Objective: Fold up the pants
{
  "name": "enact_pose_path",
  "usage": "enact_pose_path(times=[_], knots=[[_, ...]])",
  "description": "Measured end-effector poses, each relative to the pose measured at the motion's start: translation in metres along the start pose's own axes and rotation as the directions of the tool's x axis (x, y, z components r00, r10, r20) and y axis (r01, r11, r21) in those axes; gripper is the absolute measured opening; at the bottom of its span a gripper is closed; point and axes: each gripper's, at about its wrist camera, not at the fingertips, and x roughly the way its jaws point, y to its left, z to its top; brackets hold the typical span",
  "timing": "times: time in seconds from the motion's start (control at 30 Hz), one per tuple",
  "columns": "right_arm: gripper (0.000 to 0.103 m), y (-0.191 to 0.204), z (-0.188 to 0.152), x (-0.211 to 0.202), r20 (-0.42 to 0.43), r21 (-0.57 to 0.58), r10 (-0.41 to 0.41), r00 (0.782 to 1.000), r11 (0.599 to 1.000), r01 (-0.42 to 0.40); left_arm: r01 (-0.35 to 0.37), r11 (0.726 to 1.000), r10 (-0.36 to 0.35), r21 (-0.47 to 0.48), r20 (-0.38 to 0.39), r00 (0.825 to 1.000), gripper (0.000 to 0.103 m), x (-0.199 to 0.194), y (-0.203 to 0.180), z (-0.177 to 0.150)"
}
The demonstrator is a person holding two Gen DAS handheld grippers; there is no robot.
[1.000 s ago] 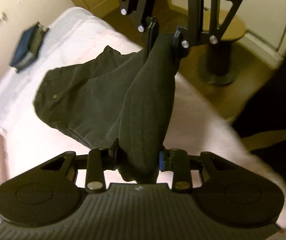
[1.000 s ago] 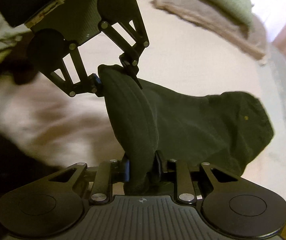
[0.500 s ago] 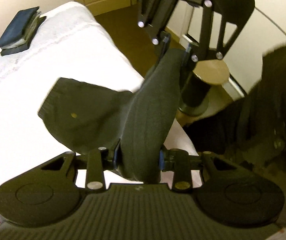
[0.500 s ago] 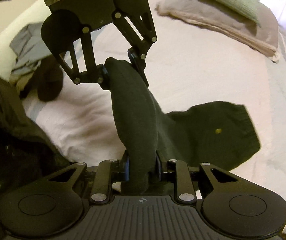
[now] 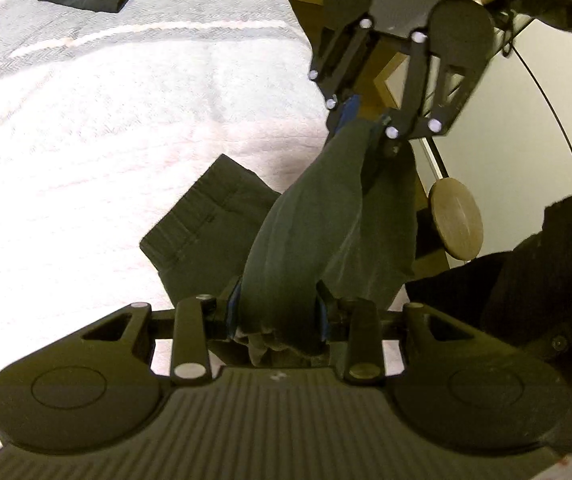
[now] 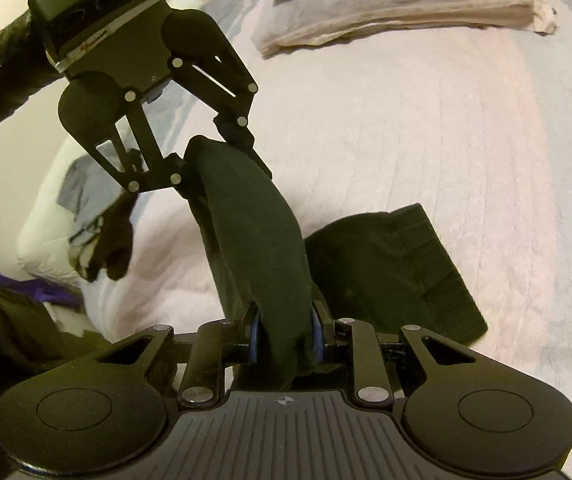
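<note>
Dark cloth fills both sets of jaws: the left gripper (image 5: 277, 316) and the right gripper (image 6: 283, 340) are each clenched on the pants (image 5: 306, 232), holding a bunched edge taut between them in the air. That held edge runs gripper to gripper, roughly along the side of the bed (image 5: 105, 120), it seems. Beyond and below, the waistband end lies flat on the bed, so the lifted part would fold forward over it.

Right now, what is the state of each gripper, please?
Left gripper: closed on the dark green fabric pants.
Right gripper: closed on the same pants.
</note>
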Motion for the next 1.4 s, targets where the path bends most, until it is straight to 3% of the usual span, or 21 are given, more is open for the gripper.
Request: enact_pose_path(times=[0.17, 0.3, 0.63, 0.77, 0.87, 1.0, 1.23, 1.4], knots=[[0.021, 0.02, -0.009, 0.007, -0.007, -0.018, 0.057, 0.998, 0.998, -0.057, 0.019, 1.0, -0.019, 0.007, -0.003, 1.0, 0.03, -0.007, -0.027, -0.02], [0.021, 0.064, -0.025, 0.021, -0.017, -0.035, 0.098, 0.995, 0.995, -0.099, 0.055, 0.998, -0.054, 0.021, -0.003, 0.999, 0.03, -0.014, -0.069, -0.054], [0.021, 0.206, -0.089, 0.097, -0.047, -0.059, 0.05, 0.998, 0.997, -0.052, 0.052, 0.996, -0.052, 0.078, 0.003, 0.999, 0.028, -0.004, -0.178, -0.169], [0.022, 0.222, -0.098, 0.103, -0.052, -0.055, 0.05, 0.997, 0.997, -0.053, 0.056, 0.996, -0.056, 0.075, 0.003, 0.998, 0.028, -0.005, -0.195, -0.186], [0.022, 0.204, -0.094, 0.095, -0.033, -0.024, 0.049, 0.998, 0.998, -0.05, 0.068, 0.996, -0.068, 0.058, 0.008, 0.998, 0.028, -0.009, -0.181, -0.177], [0.022, 0.15, -0.079, 0.082, -0.006, 0.032, 0.094, 0.996, 0.995, -0.094, 0.105, 0.995, -0.104, -0.007, 0.022, 0.994, 0.028, -0.008, -0.135, -0.148], [0.022, 0.009, -0.033, 0.049, 0.062, 0.125, 0.11, 0.992, 0.985, -0.117, 0.077, 0.993, -0.072, -0.089, 0.06, 0.996, 0.029, -0.002, -0.017, -0.064], [0.024, -0.091, -0.015, 0.055, 0.058, 0.224, 0.087, 0.995, 0.97, -0.098, 0.045, 0.989, -0.039, -0.144, 0.046, 0.998, 0.032, 0.041, 0.07, -0.013]])
